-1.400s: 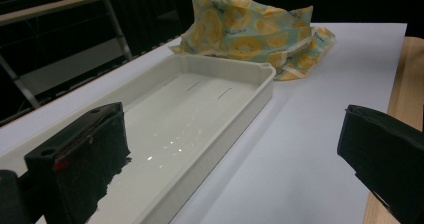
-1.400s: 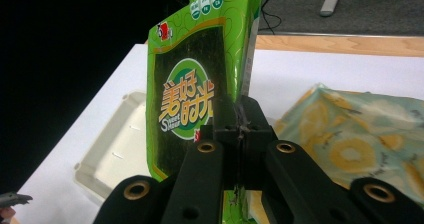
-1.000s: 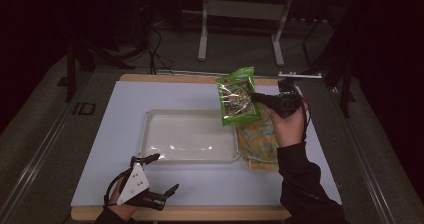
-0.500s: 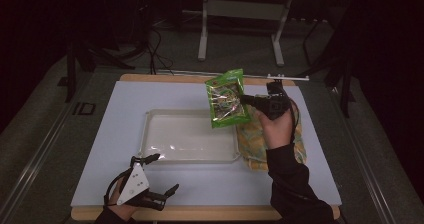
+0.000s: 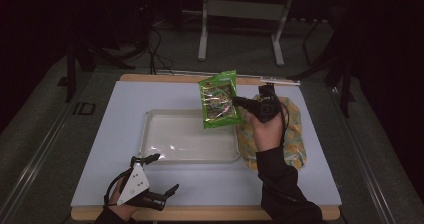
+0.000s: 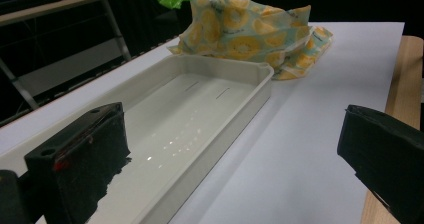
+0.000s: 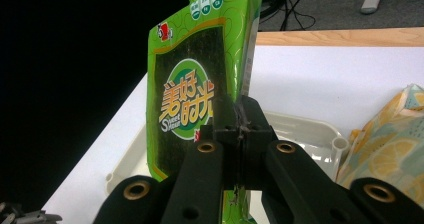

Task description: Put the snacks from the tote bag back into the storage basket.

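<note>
A white tray (image 5: 150,134) is sitting mid-table, its long axis running left to right. Just right of it, a lemon-print bag (image 5: 295,134) is lying flat. The right gripper (image 5: 239,103) is pinching a green seaweed snack packet (image 5: 219,100) upright above the tray's right end. The left gripper (image 5: 161,175) is resting near the front edge, jaws apart, farther from the packet.

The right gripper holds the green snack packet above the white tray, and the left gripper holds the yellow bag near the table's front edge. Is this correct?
Not quite. The left gripper holds nothing: the left gripper view shows its jaws wide apart, and the yellow bag lies on the table beyond the white tray. The rest is right: the right gripper holds the green snack packet above the tray.
</note>
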Available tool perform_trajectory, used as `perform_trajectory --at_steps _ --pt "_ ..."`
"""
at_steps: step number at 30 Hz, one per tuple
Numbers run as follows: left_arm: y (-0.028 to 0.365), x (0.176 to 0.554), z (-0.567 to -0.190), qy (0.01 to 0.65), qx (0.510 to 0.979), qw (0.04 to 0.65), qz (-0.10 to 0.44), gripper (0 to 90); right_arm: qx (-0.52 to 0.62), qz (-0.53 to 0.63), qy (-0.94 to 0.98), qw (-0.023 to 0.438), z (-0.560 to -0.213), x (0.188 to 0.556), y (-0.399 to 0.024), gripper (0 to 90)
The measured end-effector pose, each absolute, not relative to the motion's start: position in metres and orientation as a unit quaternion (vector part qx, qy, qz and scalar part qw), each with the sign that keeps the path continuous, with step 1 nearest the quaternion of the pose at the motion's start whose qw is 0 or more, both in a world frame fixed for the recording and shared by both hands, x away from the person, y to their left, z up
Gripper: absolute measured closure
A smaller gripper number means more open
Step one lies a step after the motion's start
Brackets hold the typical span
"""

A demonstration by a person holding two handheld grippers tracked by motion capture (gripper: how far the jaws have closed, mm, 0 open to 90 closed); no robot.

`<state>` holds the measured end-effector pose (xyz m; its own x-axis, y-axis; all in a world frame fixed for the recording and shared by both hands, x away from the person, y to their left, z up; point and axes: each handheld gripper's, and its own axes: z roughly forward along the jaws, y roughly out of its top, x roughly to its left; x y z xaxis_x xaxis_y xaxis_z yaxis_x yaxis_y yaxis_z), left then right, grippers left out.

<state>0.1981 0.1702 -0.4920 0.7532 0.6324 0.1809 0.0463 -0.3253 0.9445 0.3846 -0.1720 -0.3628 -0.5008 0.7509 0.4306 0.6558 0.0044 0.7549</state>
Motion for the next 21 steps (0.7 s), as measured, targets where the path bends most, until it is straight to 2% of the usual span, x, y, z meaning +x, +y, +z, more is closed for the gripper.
perform_trajectory --at_steps 21 --pt "0.170 0.198 -0.492 0.219 0.767 0.538 0.272 0.3 0.525 0.508 0.682 0.016 -0.413 0.379 -0.156 88.8"
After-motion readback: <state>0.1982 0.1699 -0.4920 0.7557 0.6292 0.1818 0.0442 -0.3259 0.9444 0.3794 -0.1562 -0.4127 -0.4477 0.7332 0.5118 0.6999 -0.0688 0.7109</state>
